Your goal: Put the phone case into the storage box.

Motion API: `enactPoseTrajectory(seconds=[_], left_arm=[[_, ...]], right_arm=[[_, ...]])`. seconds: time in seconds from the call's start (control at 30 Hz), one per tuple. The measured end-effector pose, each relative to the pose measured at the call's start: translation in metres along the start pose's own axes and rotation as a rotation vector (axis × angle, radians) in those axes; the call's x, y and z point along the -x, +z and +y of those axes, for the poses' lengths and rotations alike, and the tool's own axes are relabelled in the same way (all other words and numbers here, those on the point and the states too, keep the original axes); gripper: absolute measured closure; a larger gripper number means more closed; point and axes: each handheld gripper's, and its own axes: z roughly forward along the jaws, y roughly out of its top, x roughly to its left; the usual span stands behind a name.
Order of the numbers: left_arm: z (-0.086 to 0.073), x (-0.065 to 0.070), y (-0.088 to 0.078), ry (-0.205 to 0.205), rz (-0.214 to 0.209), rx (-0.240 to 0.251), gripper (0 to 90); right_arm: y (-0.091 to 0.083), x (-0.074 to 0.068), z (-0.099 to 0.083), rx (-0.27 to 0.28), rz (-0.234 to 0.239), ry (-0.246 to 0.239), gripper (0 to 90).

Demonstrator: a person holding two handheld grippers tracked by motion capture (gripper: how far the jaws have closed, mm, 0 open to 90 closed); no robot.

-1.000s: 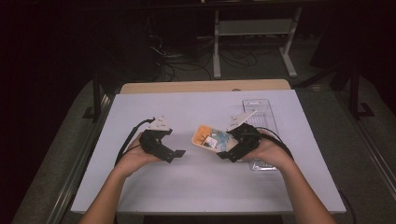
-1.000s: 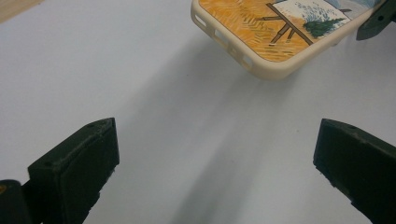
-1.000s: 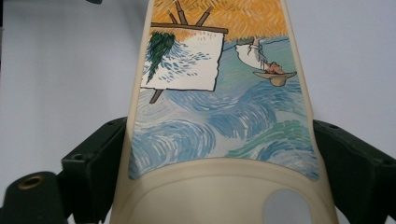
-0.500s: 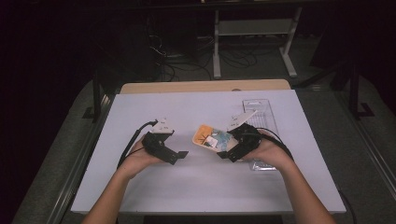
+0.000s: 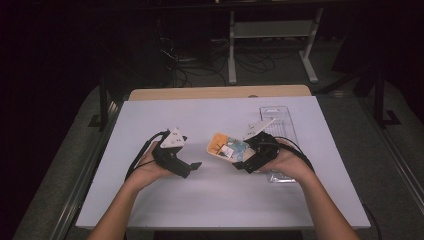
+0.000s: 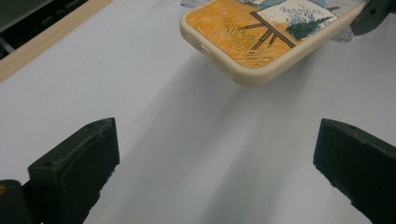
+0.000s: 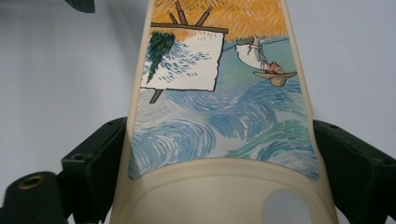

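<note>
A cream phone case (image 5: 226,147) printed with an orange and blue painting hangs tilted above the white table (image 5: 210,200). My right gripper (image 5: 243,161) is shut on its camera end, and the right gripper view has the case (image 7: 219,107) running up between both jaws. My left gripper (image 5: 194,166) is open at the left, a short way from the case's free orange end. Its own view has that end of the case (image 6: 252,42) floating ahead, above the table, with both jaws wide apart and nothing between them.
A clear plastic tray (image 5: 281,125) lies on the table at the right, partly under the right hand. A wooden strip (image 5: 220,92) runs along the table's far edge. Beyond it are a metal stand and cables on a dark floor.
The left gripper has moved right, closer to the case's free end. The right gripper and the case have stayed almost still.
</note>
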Motion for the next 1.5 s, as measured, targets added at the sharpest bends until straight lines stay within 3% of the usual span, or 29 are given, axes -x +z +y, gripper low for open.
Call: enactPoseTrajectory(seconds=[0.33, 0.6, 0.83, 1.17, 1.5], left_arm=[[0.0, 0.006, 0.001, 0.077, 0.035, 0.014, 0.0], [-0.001, 0.008, 0.003, 0.135, 0.054, -0.018, 0.0], [0.002, 0.014, 0.004, 0.215, 0.077, -0.039, 0.0], [0.001, 0.018, 0.004, 0.25, 0.108, -0.029, 0.0], [0.003, 0.018, 0.0, 0.336, 0.156, -0.052, 0.0]], right_arm=[[0.0, 0.001, 0.0, -0.003, -0.009, 0.0, 9.8], [0.001, 0.0, 0.0, -0.008, -0.009, 0.002, 9.8], [0.001, 0.0, 0.0, -0.008, -0.004, -0.004, 9.8], [-0.001, 0.001, 0.0, -0.005, -0.013, 0.0, 9.8], [-0.001, 0.001, 0.001, -0.003, -0.01, 0.015, 9.9]])
